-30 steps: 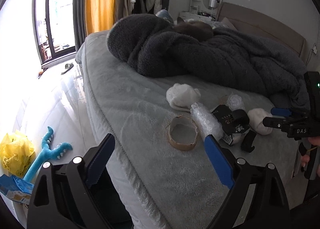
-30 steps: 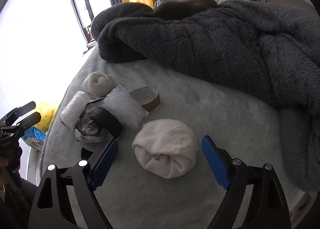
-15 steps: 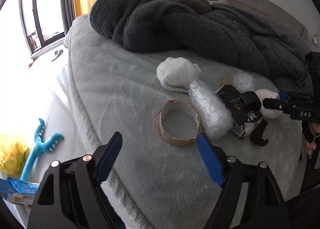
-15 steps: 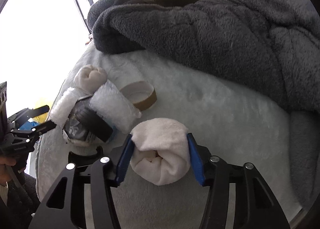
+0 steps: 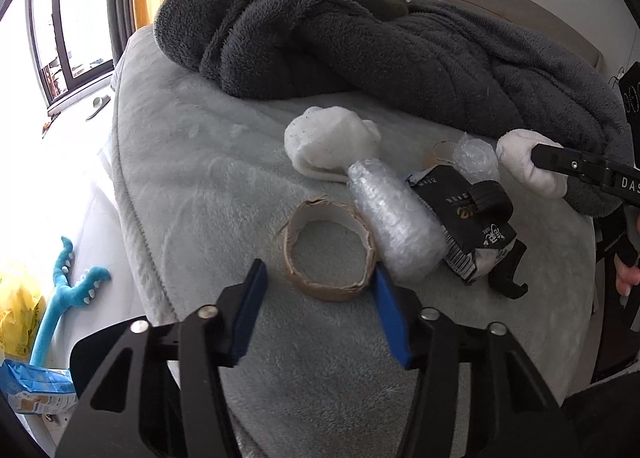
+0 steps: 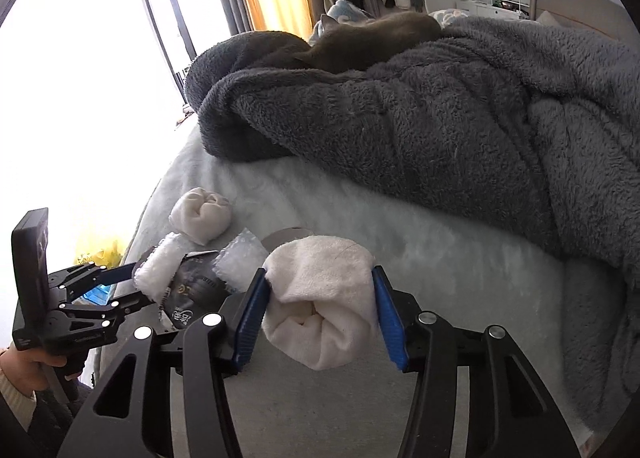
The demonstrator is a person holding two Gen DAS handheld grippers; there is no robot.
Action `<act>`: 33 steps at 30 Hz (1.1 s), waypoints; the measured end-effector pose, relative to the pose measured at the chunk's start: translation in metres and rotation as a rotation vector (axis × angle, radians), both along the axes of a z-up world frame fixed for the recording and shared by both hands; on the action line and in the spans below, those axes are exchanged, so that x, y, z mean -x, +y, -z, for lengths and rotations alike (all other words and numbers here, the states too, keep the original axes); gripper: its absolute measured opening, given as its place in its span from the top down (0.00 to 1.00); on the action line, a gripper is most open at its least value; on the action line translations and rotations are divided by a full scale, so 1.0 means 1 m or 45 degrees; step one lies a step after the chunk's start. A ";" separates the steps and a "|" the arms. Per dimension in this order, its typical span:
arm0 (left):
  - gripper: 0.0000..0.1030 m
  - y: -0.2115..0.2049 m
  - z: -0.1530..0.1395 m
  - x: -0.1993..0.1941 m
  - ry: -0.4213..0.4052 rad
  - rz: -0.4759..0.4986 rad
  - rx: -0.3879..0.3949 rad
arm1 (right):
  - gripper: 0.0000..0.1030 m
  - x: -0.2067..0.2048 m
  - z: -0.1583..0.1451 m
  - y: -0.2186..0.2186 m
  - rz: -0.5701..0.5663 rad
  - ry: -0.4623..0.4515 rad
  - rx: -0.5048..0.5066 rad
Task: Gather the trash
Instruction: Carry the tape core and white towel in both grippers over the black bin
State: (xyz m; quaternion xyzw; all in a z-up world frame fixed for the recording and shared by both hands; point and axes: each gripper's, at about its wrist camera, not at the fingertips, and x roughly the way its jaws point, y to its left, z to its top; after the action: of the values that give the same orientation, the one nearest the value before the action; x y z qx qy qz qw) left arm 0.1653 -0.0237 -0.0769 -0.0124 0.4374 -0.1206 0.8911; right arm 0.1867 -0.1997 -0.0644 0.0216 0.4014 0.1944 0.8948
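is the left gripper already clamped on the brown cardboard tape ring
No, the left gripper has been closing, but the brown cardboard tape ring lies ahead of its blue pads, not pressed between them.

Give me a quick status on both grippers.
Right gripper shut on rolled white sock. Left gripper closing around cardboard tape ring, not yet gripping. Bubble wrap roll crowds its right side.

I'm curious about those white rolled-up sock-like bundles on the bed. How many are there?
2. One rolled white bundle is clamped in the right gripper. The other bundle lies on the bed beyond the cardboard tape ring. More could be hidden under the dark blanket.
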 end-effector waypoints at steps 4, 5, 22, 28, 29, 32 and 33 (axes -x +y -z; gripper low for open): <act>0.56 -0.004 -0.003 0.001 -0.020 0.034 -0.010 | 0.49 0.006 -0.007 0.006 -0.013 -0.029 -0.005; 0.56 -0.004 -0.004 0.001 -0.028 0.035 -0.015 | 0.49 0.007 -0.010 0.009 -0.016 -0.043 -0.006; 0.56 0.044 -0.026 0.016 -0.159 -0.092 -0.067 | 0.49 0.012 -0.035 0.073 -0.125 -0.162 -0.043; 0.56 0.075 -0.020 0.020 -0.118 -0.137 -0.054 | 0.49 0.008 -0.040 0.112 -0.181 -0.182 -0.063; 0.56 0.079 -0.019 0.020 -0.108 -0.143 -0.054 | 0.49 0.008 -0.040 0.116 -0.190 -0.183 -0.066; 0.56 0.092 -0.013 0.022 -0.075 -0.164 -0.041 | 0.49 0.007 -0.042 0.136 -0.224 -0.191 -0.063; 0.56 0.099 -0.010 0.024 -0.063 -0.175 -0.038 | 0.49 0.007 -0.042 0.143 -0.236 -0.192 -0.064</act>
State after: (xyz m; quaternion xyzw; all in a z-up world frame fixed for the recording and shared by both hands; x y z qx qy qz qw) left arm 0.1418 0.0752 -0.0665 -0.0262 0.4152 -0.0527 0.9078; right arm 0.1797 -0.0568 -0.0220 -0.0077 0.3281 0.2874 0.8998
